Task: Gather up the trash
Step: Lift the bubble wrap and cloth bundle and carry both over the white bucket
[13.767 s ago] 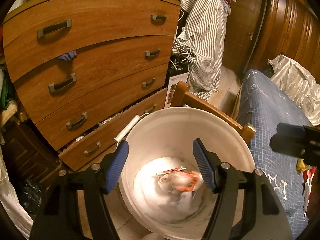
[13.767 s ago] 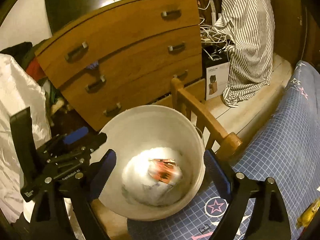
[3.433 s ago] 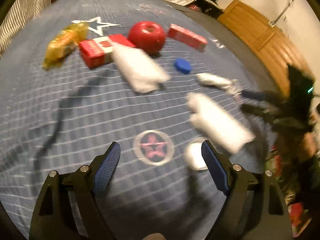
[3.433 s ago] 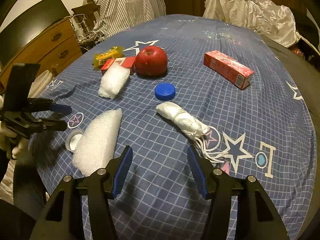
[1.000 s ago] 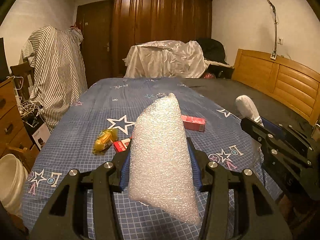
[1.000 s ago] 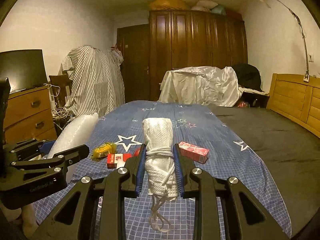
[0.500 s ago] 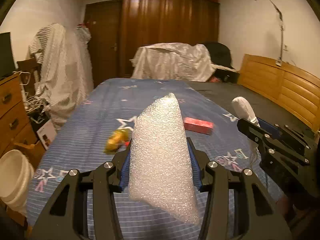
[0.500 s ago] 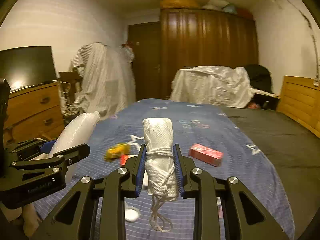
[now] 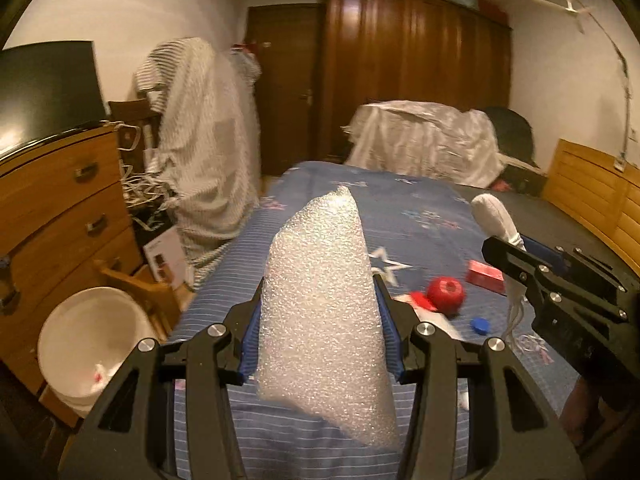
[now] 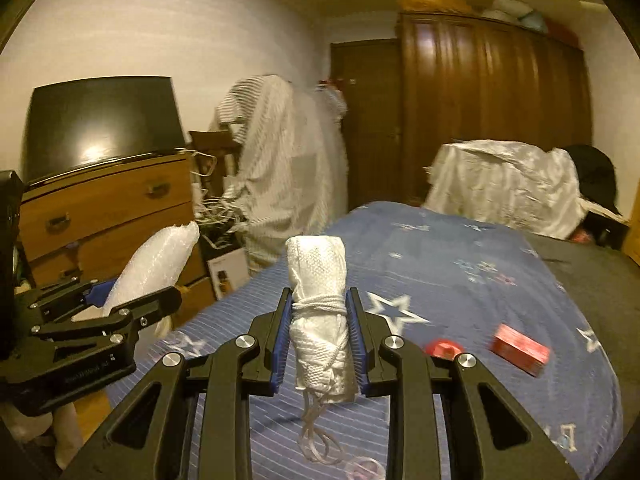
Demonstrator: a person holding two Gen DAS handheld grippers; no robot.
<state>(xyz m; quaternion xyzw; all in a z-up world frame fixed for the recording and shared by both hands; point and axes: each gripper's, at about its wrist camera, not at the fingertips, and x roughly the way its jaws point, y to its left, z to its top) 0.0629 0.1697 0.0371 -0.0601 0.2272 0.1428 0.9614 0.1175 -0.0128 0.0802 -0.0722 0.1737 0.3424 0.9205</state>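
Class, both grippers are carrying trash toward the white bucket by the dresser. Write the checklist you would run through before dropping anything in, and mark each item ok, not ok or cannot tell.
1. Left gripper clamped on the bubble wrap: ok.
2. Right gripper clamped on the tied white bundle: ok.
3. White bucket in view, mouth open: ok.
4. Either gripper over the bucket: not ok, both are above the bed.
5. Bundle's dangling string clear of snags: cannot tell.
6. Room left in the bucket: ok.
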